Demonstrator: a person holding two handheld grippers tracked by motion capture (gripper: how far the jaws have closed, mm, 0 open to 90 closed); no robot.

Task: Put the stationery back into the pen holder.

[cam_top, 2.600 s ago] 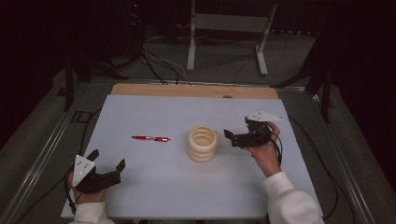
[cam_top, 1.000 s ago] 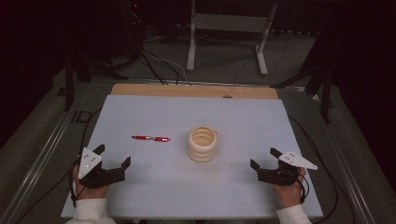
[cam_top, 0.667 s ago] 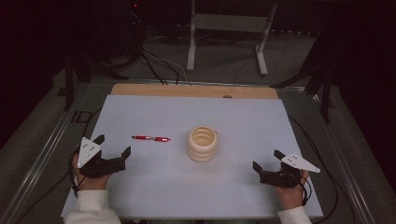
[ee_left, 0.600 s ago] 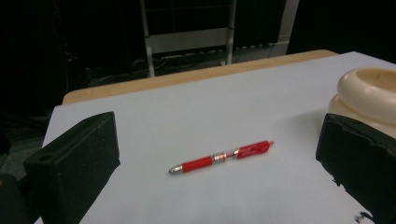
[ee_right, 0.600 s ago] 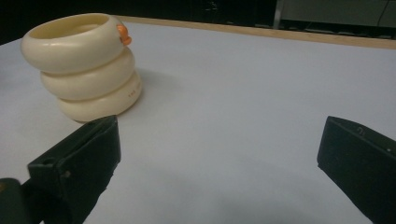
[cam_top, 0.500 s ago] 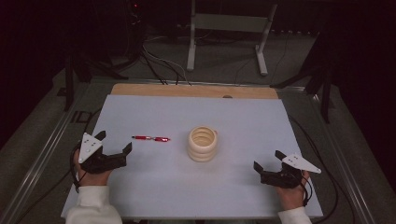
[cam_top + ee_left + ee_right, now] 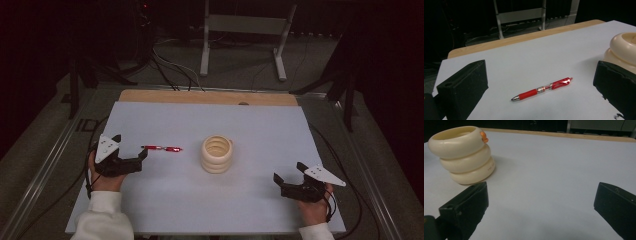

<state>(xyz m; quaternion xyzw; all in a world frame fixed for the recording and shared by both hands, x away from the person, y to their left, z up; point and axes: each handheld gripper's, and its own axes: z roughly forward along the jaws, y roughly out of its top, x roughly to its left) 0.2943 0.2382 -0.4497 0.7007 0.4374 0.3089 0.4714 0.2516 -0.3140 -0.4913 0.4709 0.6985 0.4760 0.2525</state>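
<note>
A red pen (image 7: 162, 148) (image 7: 542, 89) lies flat on the white table top (image 7: 270, 130), left of centre. A cream holder made of three stacked rings (image 7: 217, 154) (image 7: 462, 153) stands upright mid-table, with a small orange tab at its rim. My left gripper (image 7: 139, 158) (image 7: 541, 86) is open just left of the pen, its jaws spread wide to either side of it without touching. My right gripper (image 7: 281, 184) (image 7: 541, 205) is open and empty near the front right edge, pointing toward the holder.
A wooden strip (image 7: 210, 97) borders the table's far edge. Behind it stand a grey metal frame (image 7: 244, 30) and loose cables (image 7: 170, 70) on the floor. Metal rails (image 7: 45, 175) run along both sides of the table.
My right gripper drew back from the holder to the front right edge. My left gripper moved forward and right, up to the pen's left end.
</note>
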